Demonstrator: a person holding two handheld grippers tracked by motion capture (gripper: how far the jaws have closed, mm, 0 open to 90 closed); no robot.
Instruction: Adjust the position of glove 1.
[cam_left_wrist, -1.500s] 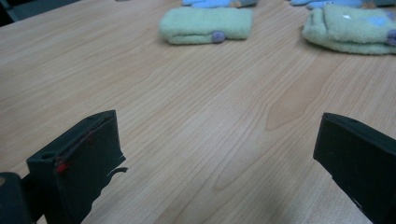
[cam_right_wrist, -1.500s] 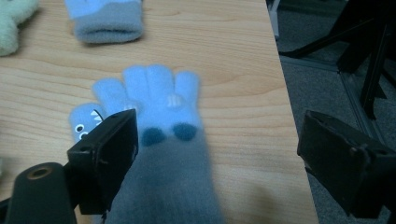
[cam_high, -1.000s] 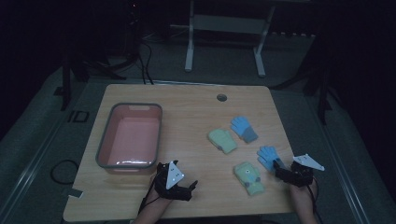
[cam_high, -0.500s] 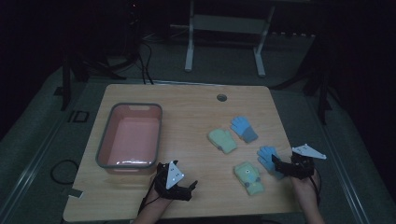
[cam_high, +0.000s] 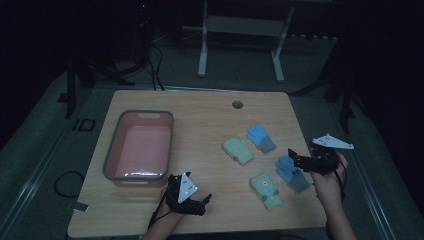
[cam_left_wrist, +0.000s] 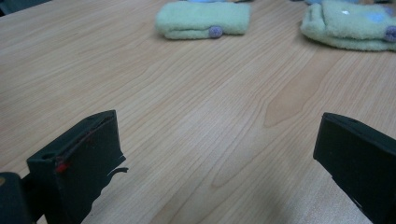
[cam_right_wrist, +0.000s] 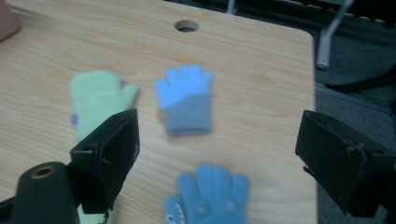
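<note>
Near blue glove (cam_high: 291, 173), lying flat on the wooden table (cam_high: 200, 120) toward its right near corner: bright blue knit, five fingers spread and pointing far, small darker dots on the palm, seen in the right gripper view (cam_right_wrist: 208, 197) between the jaws and low in frame. Right gripper (cam_high: 296, 157) hovering at the glove's right edge, jaws released and spread wide, nothing between them; contact with the glove impossible to tell. Second blue glove (cam_high: 261, 137), farther off, two-toned: bright blue fingers, grey-blue cuff (cam_right_wrist: 186, 99). Pale green mitten (cam_high: 238, 150) just left of it, soft and fuzzy, thumb to one side, a small purple dot near the cuff (cam_left_wrist: 201, 20). Another green mitten (cam_high: 266, 189) near the table's front edge, just left of the near blue glove, with blue and purple marks on top (cam_left_wrist: 351, 24). Left gripper (cam_high: 200, 200) resting low near the front edge, jaws likewise released and wide apart over bare wood. Pink tub (cam_high: 111, 155) with grey rim at the left of the table, well apart from the gloves.
</note>
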